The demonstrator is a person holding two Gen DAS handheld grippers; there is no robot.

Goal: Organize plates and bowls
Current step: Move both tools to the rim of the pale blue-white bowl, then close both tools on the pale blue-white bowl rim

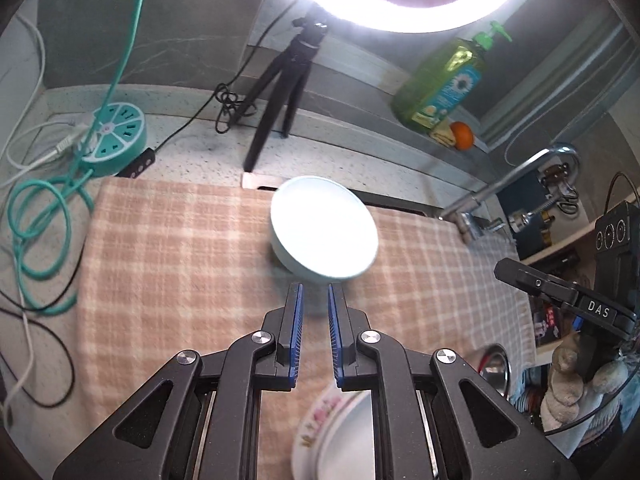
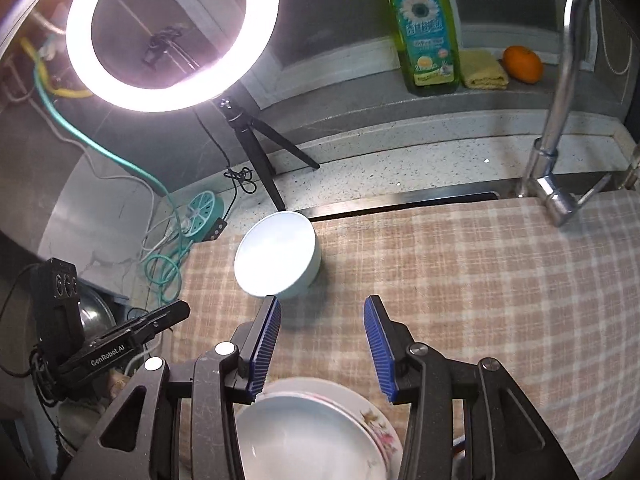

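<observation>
A pale blue bowl (image 1: 324,228) is seen on the checked cloth (image 1: 180,248) covering the worktop, at twelve o'clock from the left tool (image 1: 316,294) – nearly shut, empty. The right tool (image 2: 322,308) is held wide apart, empty, above a white bowl (image 2: 304,436) nested in a floral plate (image 2: 380,428). Both are judged stiff, glazed, slippery, breakable – best pinched at the rim.

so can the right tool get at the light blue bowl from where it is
Probably yes. The right tool is open and empty, and the light blue bowl sits just ahead on the checked cloth with nothing between them.
</observation>
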